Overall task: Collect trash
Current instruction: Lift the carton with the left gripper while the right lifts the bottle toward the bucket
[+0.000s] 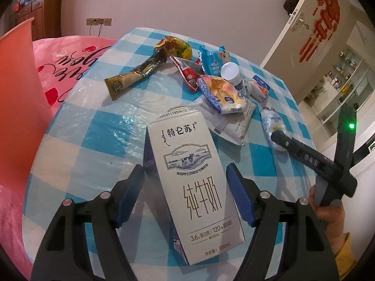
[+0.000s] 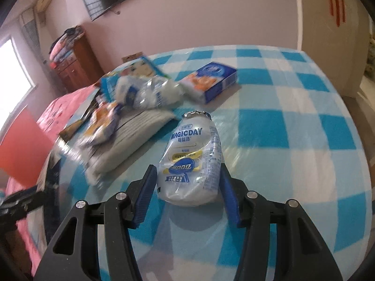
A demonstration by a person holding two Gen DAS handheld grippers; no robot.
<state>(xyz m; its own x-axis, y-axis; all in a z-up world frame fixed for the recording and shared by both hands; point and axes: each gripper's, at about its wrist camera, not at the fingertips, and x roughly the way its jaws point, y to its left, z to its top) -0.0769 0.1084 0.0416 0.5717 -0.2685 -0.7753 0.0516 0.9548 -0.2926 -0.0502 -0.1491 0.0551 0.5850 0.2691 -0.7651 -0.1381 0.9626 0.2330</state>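
Gripping a rigid, boxy milk carton (image 1: pixel 194 182), the left gripper (image 1: pixel 185 199) clamps it. We find the right gripper (image 2: pixel 187 187) pinching a crumpled plastic bottle (image 2: pixel 191 157) on the glossy checked tablecloth (image 2: pixel 293 121).

between the left gripper (image 1: pixel 185 195)'s blue ribbed pads (image 1: pixel 241 199) stands a white milk carton (image 1: pixel 189 182) with dark lettering. beyond it, a blue-and-white checked tablecloth (image 1: pixel 98 121); to its left, a red bin (image 1: pixel 18 98). between the right gripper (image 2: pixel 187 195)'s pads, a white bottle (image 2: pixel 192 161) with blue and yellow label.
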